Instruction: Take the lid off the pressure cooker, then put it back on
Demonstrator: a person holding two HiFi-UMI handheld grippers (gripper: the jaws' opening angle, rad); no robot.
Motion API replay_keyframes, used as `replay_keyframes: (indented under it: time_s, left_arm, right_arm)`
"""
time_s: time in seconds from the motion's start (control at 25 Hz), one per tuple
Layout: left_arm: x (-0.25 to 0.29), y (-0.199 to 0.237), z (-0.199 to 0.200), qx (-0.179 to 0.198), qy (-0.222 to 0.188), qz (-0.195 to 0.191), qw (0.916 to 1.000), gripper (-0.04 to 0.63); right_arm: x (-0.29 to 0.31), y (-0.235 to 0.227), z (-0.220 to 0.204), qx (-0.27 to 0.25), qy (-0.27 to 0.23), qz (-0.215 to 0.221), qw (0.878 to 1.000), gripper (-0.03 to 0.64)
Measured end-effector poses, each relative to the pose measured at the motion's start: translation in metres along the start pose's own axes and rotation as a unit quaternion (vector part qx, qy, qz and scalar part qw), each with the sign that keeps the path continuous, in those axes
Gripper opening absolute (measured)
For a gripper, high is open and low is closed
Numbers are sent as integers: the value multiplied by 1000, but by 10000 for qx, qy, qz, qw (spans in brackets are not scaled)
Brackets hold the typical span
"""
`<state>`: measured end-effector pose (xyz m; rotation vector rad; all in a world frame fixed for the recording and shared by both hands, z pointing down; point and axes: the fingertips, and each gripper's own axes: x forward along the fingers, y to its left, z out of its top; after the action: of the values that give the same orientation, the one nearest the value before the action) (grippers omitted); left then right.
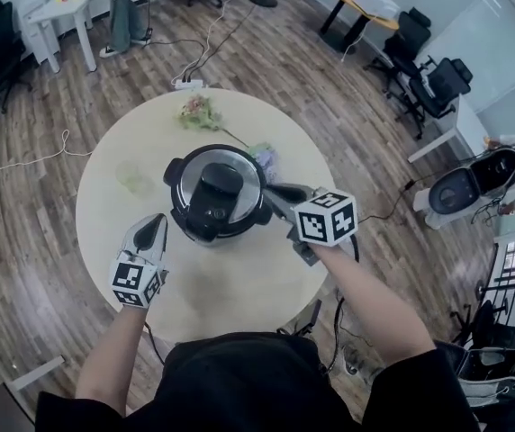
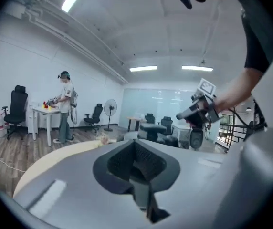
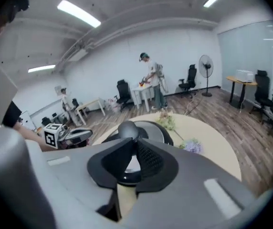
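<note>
The heavy, rigid lid (image 1: 244, 173) at centre likely needed lifting by its black knob (image 1: 214, 190); left gripper (image 1: 157, 223) and right gripper (image 1: 280, 205) had jaws pressed together

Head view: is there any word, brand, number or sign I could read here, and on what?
No readable text anywhere.
Pressure cooker: any print on its lid is too small to tell.
Left gripper, right gripper: marker cubes show black-and-white square patterns, no letters.
</note>
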<state>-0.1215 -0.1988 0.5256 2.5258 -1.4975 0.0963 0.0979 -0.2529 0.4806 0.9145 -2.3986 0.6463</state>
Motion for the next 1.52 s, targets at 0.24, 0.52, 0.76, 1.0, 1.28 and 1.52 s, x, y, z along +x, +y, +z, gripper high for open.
replay_keyframes:
  time_s: [0.24, 0.52, 0.76, 1.0, 1.28, 1.52]
  left_arm:
    - [24, -13, 94, 429, -800, 88, 9958, 0]
    - [41, -49, 142, 763, -1091, -116, 9910, 0]
    - [46, -59, 146, 698, -1109, -148, 9913, 0]
    - [48, -53, 146, 670, -1045, -70, 9922, 0]
    - [47, -52, 146, 677, -972, -16, 9930, 0]
    - [49, -51, 147, 684, -939, 8, 9932, 0]
  right_arm:
    - [-34, 14, 31, 247, -2519, -810, 9640, 8]
    - [-59, 26, 47, -80, -3507, -1445, 9252, 8]
    - [-59, 20, 41, 52, -3446, -1625, 9246, 6]
    - [-61, 20, 47, -18, -3466, -1590, 9244, 6]
    - [-59, 29, 50, -203, -3415, -1510, 9274, 6]
    - [-59, 28, 50, -210, -3344, -1500, 9302, 6]
